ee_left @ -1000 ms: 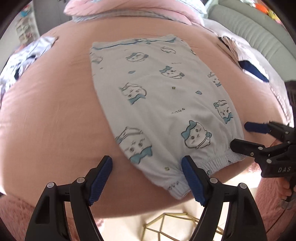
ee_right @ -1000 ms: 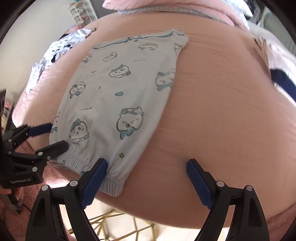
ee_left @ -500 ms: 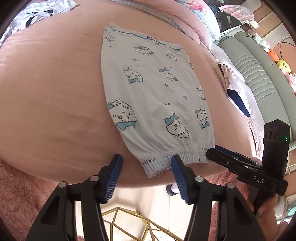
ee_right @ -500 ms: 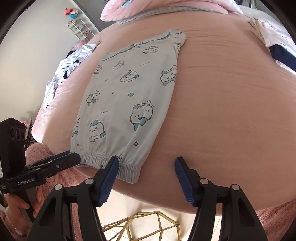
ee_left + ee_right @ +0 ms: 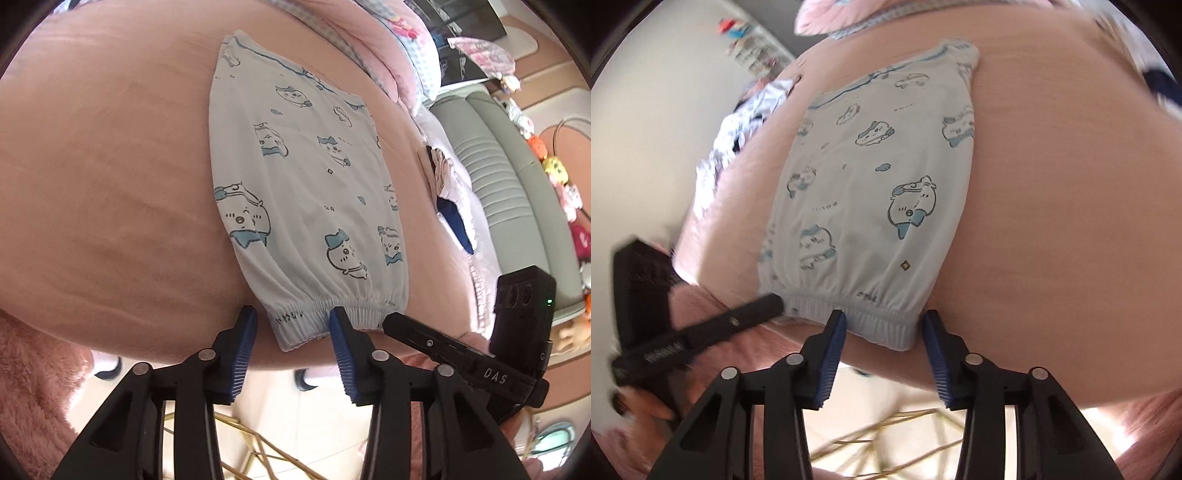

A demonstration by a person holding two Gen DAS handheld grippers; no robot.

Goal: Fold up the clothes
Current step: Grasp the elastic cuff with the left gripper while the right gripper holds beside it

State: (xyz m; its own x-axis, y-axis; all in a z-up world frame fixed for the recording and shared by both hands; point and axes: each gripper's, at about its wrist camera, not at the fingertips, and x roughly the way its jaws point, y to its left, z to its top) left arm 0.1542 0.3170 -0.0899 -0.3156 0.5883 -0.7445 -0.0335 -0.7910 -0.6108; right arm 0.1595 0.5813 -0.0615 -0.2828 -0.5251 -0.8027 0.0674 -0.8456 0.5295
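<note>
A pale blue garment [image 5: 303, 192] printed with cartoon animals lies flat on the pink bed [image 5: 110, 166], its elastic hem at the near edge. My left gripper [image 5: 292, 314] straddles the hem's left corner. Its jaws are opening slightly, and the blue pads stand clear of the cloth. In the right wrist view the same garment [image 5: 871, 206] shows. My right gripper [image 5: 883, 317] straddles the hem's right corner with its jaws closing, the pads still not touching the cloth. Each gripper appears in the other's view, the right gripper [image 5: 389, 320] and the left gripper [image 5: 775, 301] both at the hem.
A small pile of clothes [image 5: 447, 192] lies on the bed's right side, and crumpled clothing [image 5: 746, 122] lies at its left. Pillows [image 5: 388, 55] line the far end beside a grey padded sofa [image 5: 498, 177]. A gold wire frame [image 5: 258, 450] stands on the floor below.
Both grippers narrowed their jaws from wide open and rolled. They came in onto the two corners of the elastic hem. The garment has not moved.
</note>
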